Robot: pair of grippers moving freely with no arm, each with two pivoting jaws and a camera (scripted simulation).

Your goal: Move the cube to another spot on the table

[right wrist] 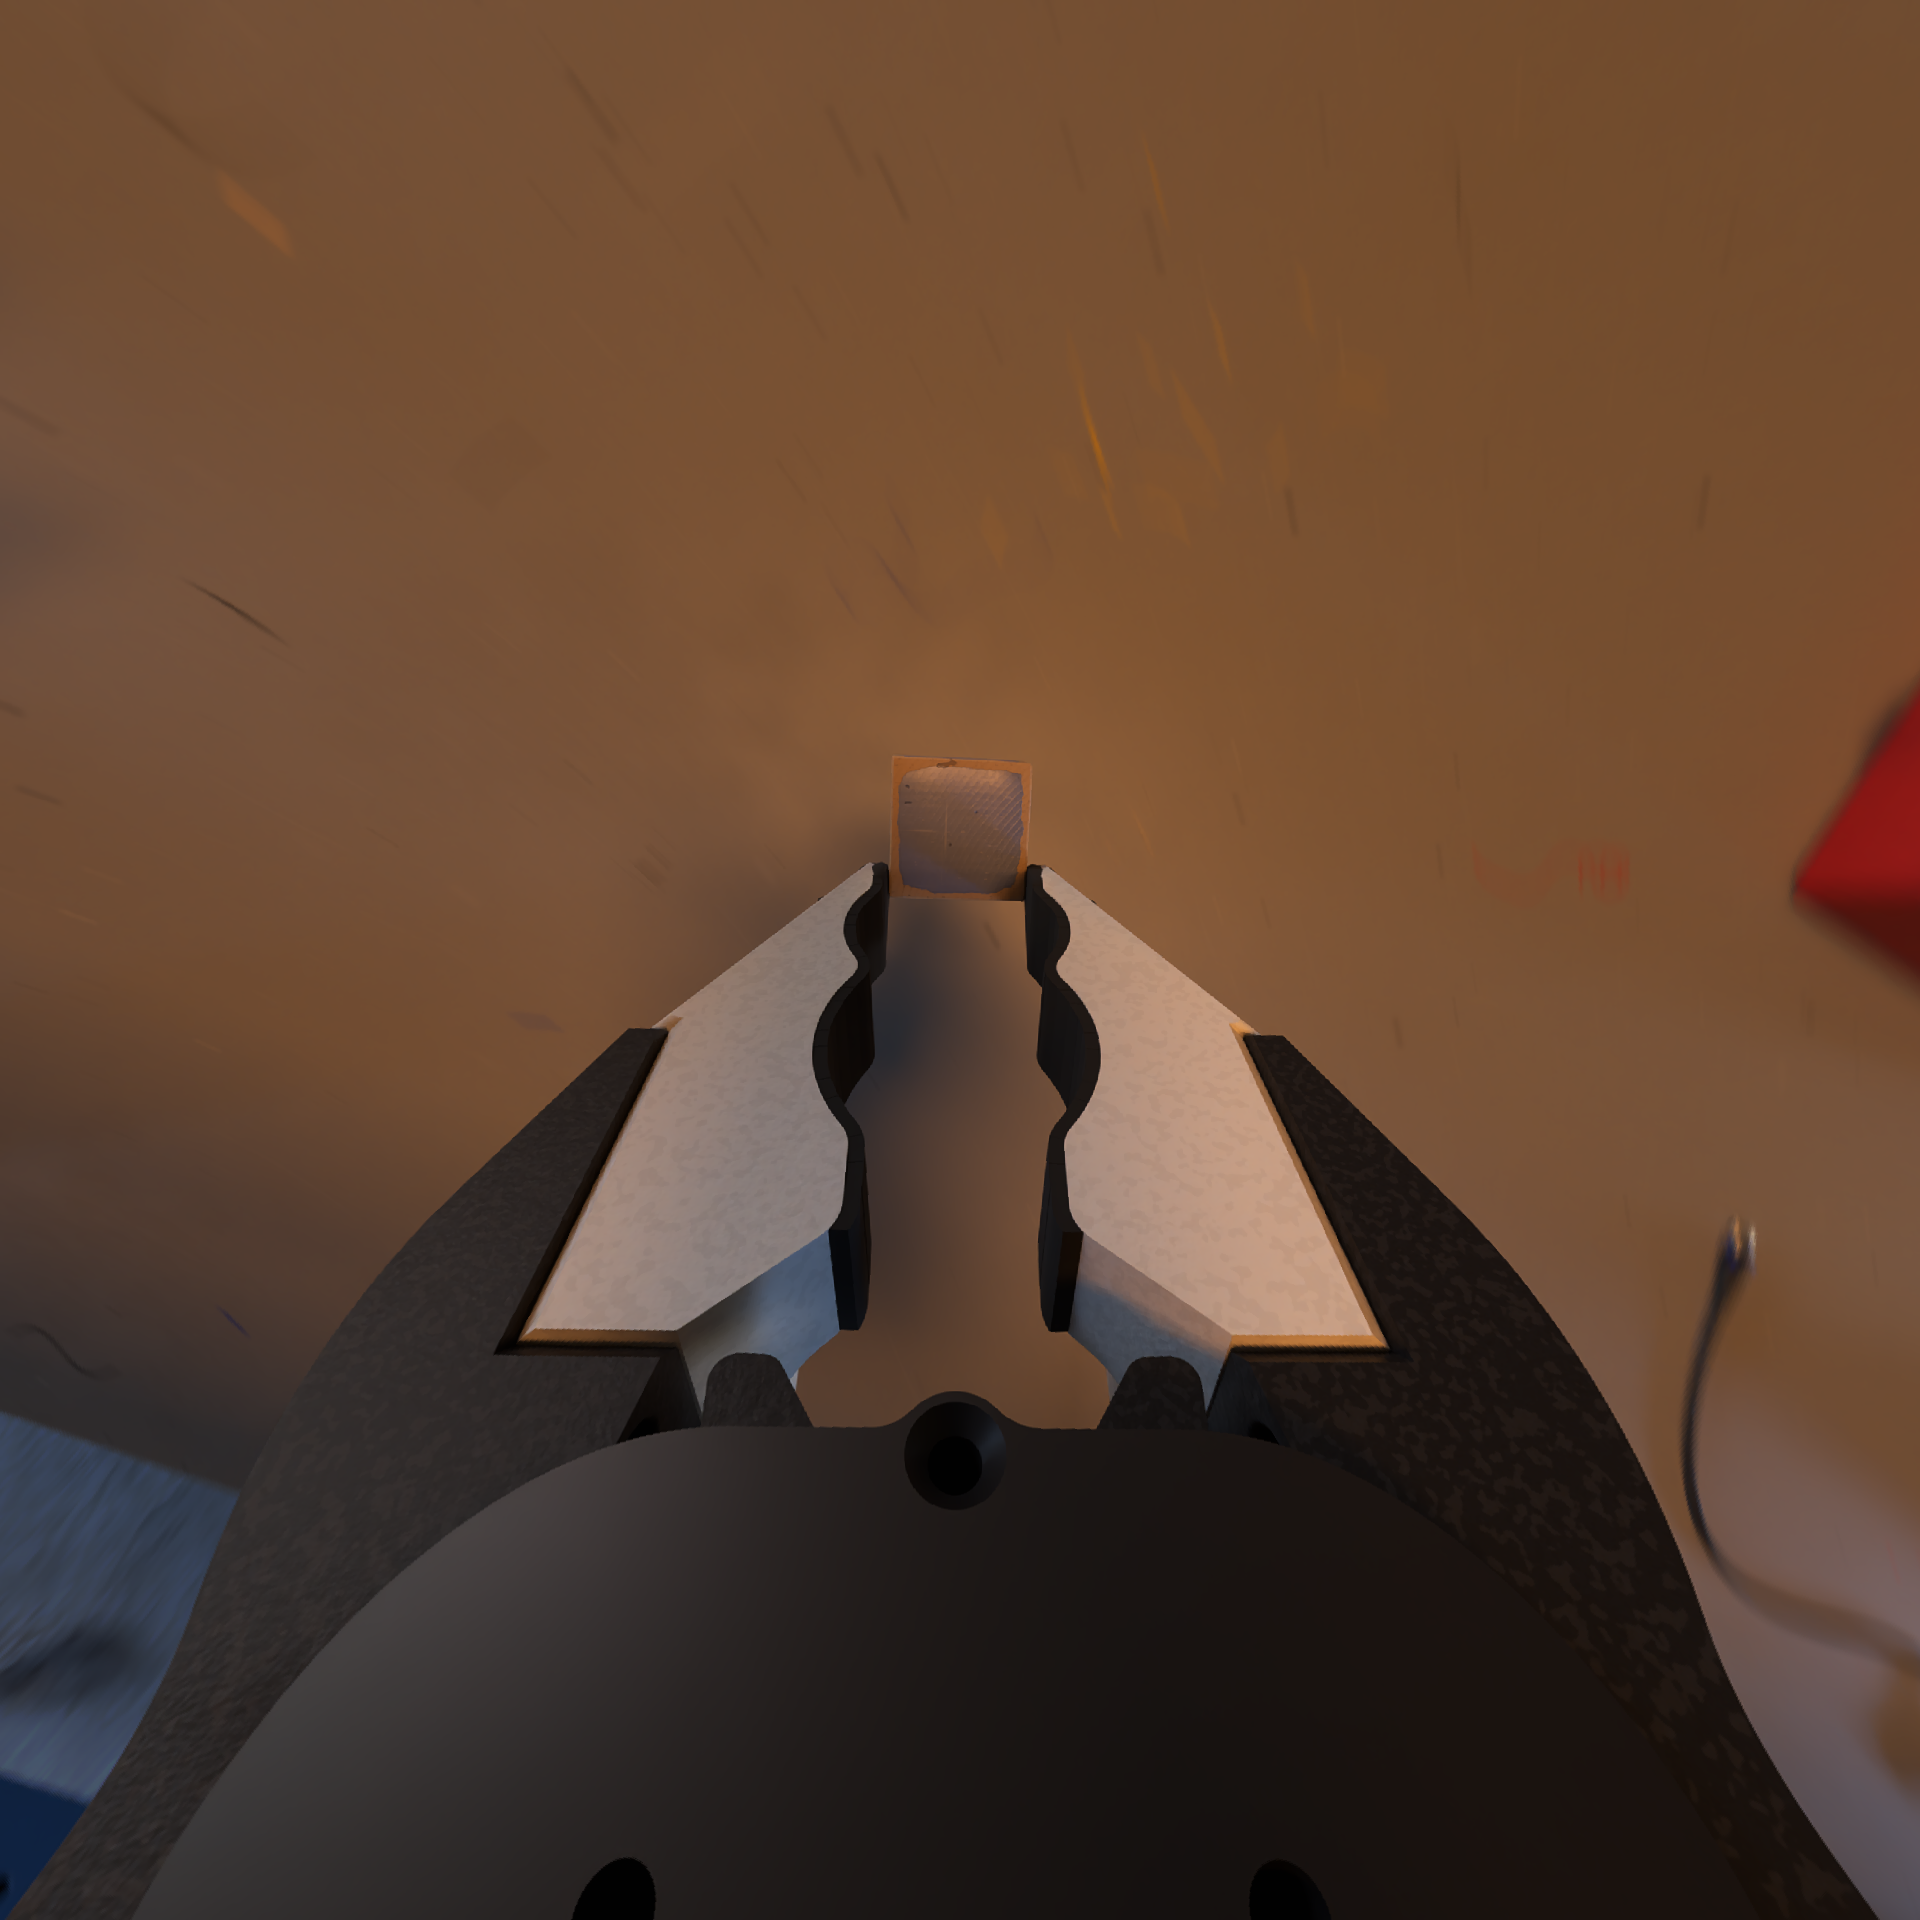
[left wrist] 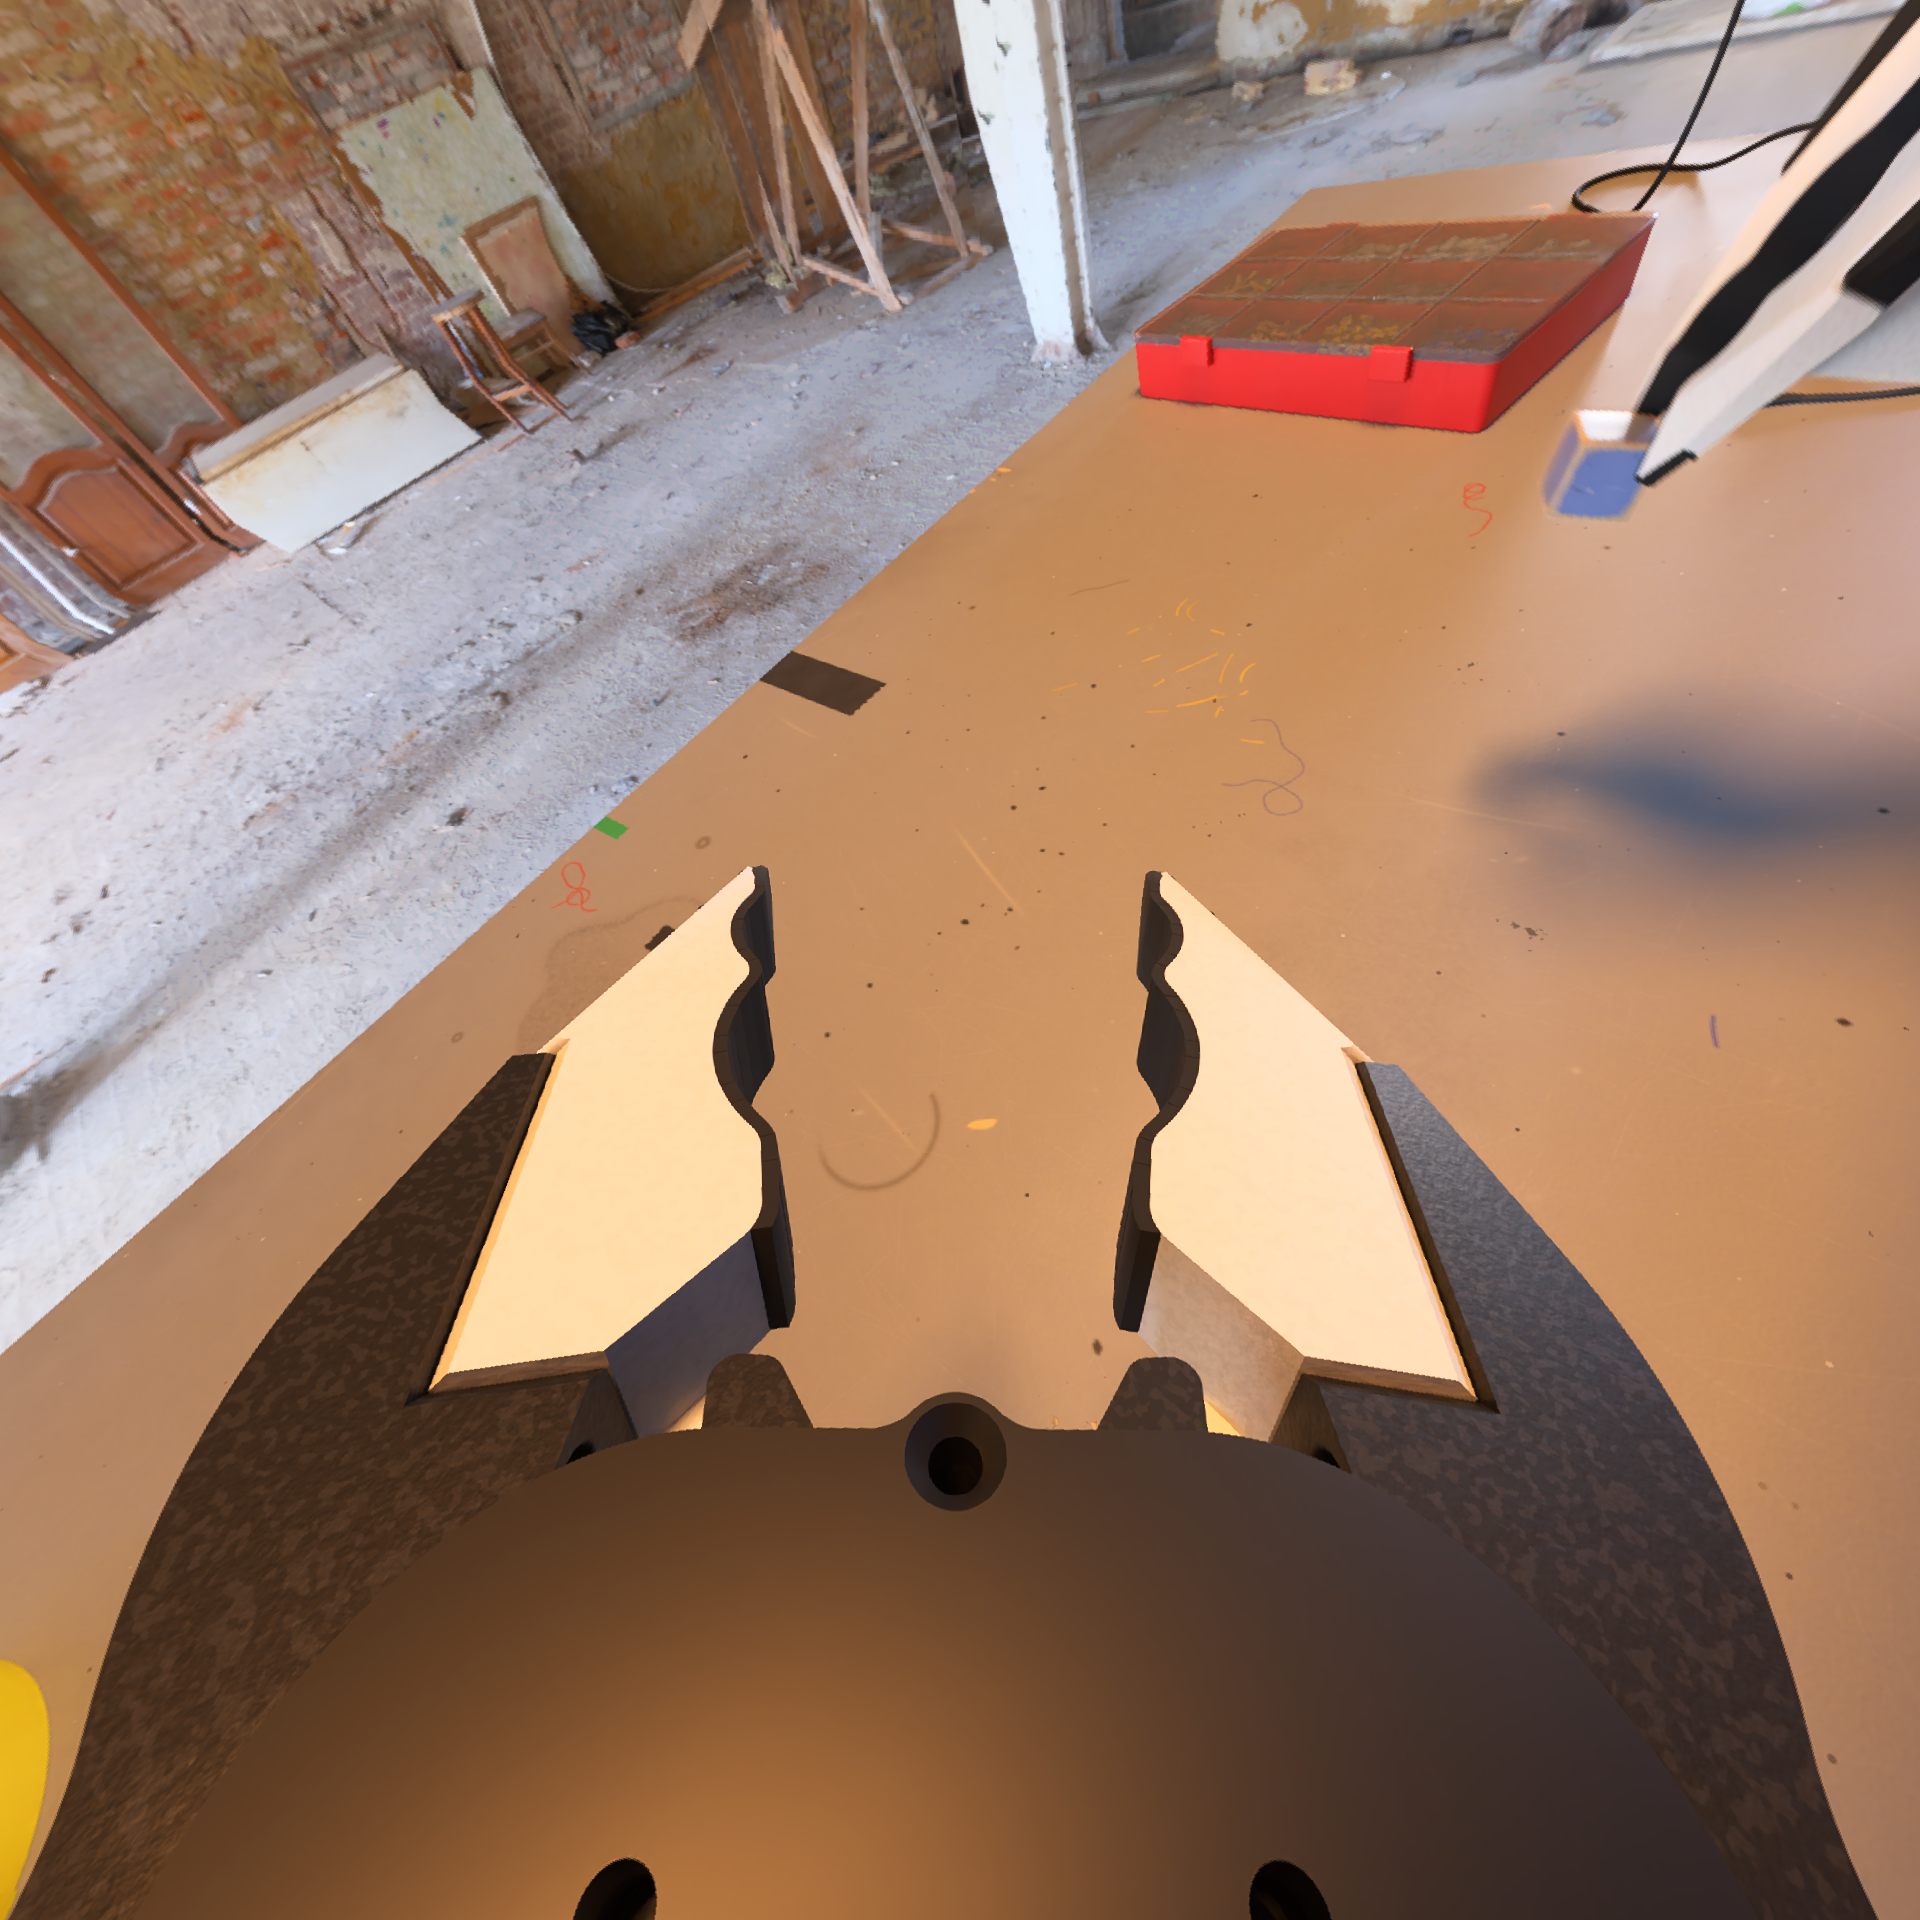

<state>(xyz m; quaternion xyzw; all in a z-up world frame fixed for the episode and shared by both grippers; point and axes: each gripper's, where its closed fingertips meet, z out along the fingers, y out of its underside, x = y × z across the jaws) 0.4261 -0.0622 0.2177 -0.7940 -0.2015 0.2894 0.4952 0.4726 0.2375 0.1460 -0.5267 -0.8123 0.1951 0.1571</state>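
Observation:
The cube [right wrist: 961, 826] is small, with a pale top face and a blue side [left wrist: 1590, 483]. My right gripper [right wrist: 958, 878] is shut on it, pinching it between the very tips of the fingers. In the left wrist view the right gripper [left wrist: 1652, 457] comes down from the upper right and holds the cube above the brown table [left wrist: 1195, 935]; a blurred shadow [left wrist: 1704, 779] lies on the table nearer to me. My left gripper [left wrist: 956, 883] is open and empty, low over the table near its left edge, far from the cube.
A flat red compartment box [left wrist: 1392, 343] with a clear lid lies at the table's far end; its corner shows in the right wrist view [right wrist: 1870, 862]. A black cable [left wrist: 1683, 135] runs behind it. The table's left edge [left wrist: 623, 852] drops to a concrete floor.

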